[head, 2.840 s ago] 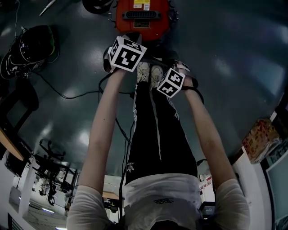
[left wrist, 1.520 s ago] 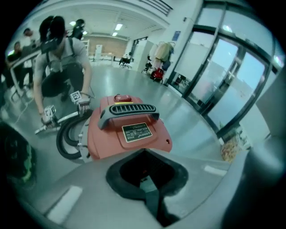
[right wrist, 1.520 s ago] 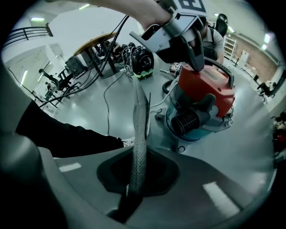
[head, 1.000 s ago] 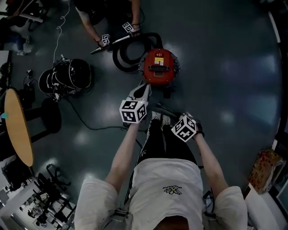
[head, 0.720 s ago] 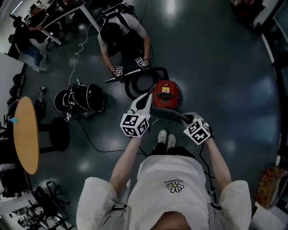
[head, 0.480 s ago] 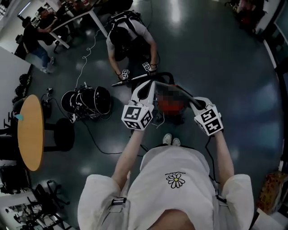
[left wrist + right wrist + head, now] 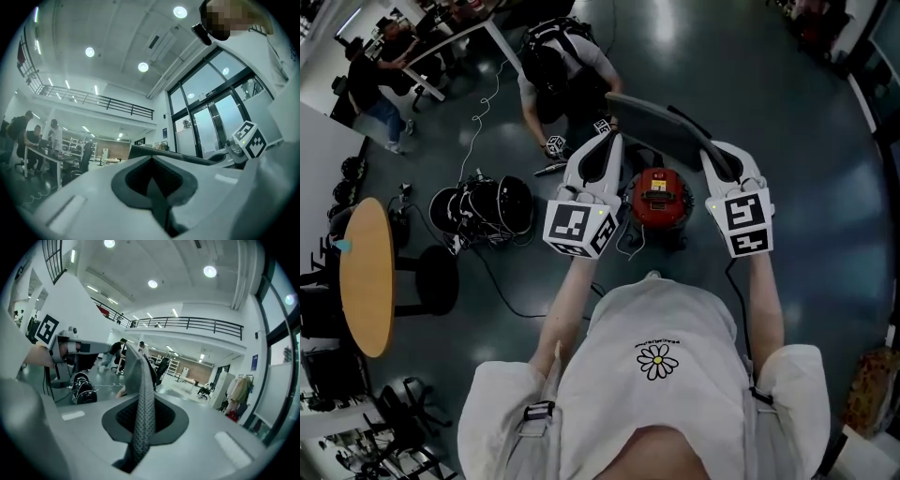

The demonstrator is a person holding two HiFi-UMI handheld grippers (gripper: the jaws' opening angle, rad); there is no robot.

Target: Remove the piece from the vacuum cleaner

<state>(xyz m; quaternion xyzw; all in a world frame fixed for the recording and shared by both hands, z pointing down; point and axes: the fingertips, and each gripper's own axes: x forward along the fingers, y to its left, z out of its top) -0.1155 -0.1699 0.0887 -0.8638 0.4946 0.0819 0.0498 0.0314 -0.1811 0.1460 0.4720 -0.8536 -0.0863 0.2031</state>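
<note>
Dark floor lies below; over the centre-frame red vacuum cleaner we clamp left gripper and right gripper onto the grey piece.

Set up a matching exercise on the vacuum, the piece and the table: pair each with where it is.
Things:
1. vacuum
2. piece
3. table

Places:
A. at the head view's left edge
B. held aloft by the left gripper and the right gripper
C. on the floor ahead of the person

Pairs: 1-C, 2-B, 3-A
</note>
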